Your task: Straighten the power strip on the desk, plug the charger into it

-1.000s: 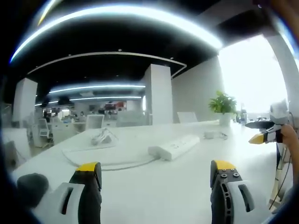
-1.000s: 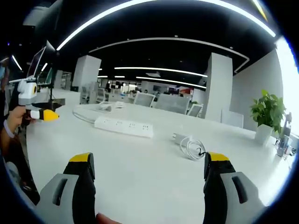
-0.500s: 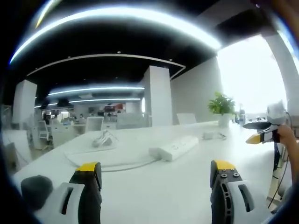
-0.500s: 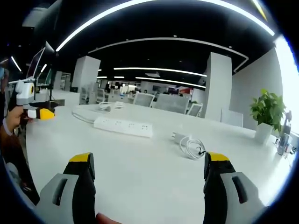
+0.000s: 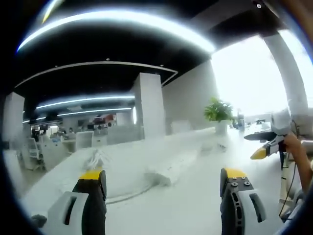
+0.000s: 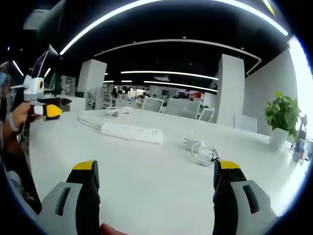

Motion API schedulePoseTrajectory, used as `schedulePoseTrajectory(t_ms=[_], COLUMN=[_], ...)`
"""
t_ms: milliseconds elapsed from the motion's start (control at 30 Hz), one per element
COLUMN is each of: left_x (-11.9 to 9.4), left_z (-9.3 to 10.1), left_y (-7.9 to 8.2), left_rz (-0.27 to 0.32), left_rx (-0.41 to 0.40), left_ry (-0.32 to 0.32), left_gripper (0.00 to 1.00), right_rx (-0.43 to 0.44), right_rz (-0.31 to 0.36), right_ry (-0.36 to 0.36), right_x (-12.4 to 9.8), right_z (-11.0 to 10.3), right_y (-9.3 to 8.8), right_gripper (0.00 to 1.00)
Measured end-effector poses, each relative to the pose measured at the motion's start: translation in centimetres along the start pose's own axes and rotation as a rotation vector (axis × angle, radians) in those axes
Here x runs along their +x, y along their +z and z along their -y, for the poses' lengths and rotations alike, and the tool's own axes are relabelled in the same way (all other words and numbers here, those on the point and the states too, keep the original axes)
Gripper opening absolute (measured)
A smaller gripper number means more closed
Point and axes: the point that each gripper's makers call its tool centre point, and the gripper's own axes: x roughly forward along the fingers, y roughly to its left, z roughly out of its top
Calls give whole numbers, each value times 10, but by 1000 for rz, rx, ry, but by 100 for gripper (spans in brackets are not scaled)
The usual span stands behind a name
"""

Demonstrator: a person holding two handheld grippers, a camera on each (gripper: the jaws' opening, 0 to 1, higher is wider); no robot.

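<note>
Both yellow-tipped claws, left gripper (image 5: 162,178) and right gripper (image 6: 155,171), stand wide and empty above the white desk (image 6: 146,181); the white rectangular power strip (image 6: 132,132) lies centre-frame, the white corded charger (image 6: 201,149) right of it, so a careless push on the strip risks dragging its cable.

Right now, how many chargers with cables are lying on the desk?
1 for sure: the white charger with its coiled cable lies right of the power strip. Another white cable bundle sits beyond the strip; it's too small to identify.
</note>
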Motion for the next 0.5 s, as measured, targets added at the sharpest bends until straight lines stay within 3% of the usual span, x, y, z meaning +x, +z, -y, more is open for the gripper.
schedulePoseTrajectory(t_ms=[267, 500], left_x=[18, 35], left_z=[1, 1], left_y=[36, 56], left_rz=[31, 17], left_rx=[39, 73], left_ry=[-50, -94], left_gripper=[99, 99], right_rx=[1, 5], right_rz=[1, 3], right_ry=[6, 6], right_x=[0, 0], right_z=[0, 1], right_y=[0, 1], right_gripper=[97, 97])
